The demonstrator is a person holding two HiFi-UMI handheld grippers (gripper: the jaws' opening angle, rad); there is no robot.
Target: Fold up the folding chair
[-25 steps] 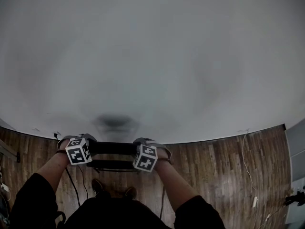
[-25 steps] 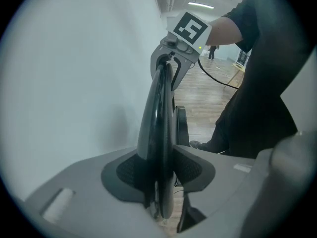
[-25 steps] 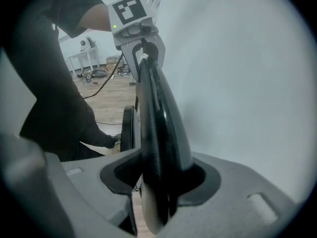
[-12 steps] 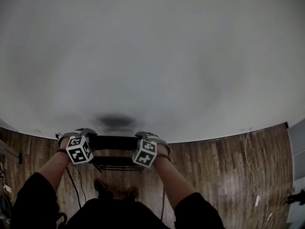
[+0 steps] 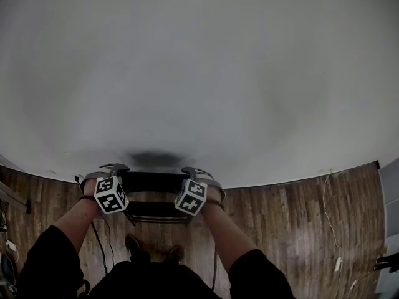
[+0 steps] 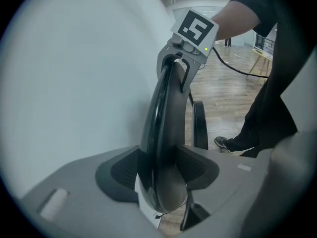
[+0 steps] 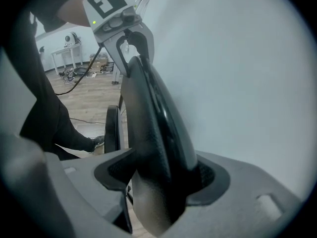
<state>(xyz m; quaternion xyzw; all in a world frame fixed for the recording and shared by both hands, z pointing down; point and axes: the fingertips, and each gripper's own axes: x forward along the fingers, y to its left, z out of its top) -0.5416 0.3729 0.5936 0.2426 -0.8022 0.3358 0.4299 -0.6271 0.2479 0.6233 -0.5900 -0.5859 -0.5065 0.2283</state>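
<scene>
Left hand-held gripper [image 6: 164,168] and right hand-held gripper [image 7: 159,176] have just been opening around my chair's backrest [image 5: 153,181]; folding looks done, only release remains.

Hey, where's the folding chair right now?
In the head view the folding chair is low and centre, right by the white wall on the wood floor, just ahead of the person's shoes.
</scene>
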